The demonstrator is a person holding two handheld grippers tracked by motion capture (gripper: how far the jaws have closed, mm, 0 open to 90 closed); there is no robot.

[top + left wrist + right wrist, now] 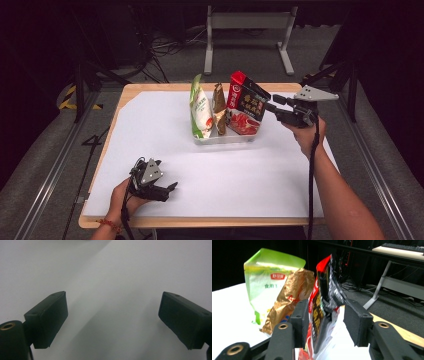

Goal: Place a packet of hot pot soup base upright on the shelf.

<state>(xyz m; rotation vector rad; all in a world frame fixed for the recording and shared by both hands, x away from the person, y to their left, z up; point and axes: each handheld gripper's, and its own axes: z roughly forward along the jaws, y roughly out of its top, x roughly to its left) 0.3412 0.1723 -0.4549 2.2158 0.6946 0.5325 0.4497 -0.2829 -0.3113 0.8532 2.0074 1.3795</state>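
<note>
Red-and-black packet (pixel 322 302) stood between the right gripper's (pixel 325 318) parted jaws at frame centre, not yet pinched; needed closing, then lifting from the tray (pixel 225 138). Left gripper (pixel 112 315) gaped, empty.

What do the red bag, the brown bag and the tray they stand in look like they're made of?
Red bag: glossy printed plastic film, crinkled with highlights. Brown bag: metallic-looking foil film, creased and shiny. Tray: apparently clear or whitish plastic, too small to tell.
</note>
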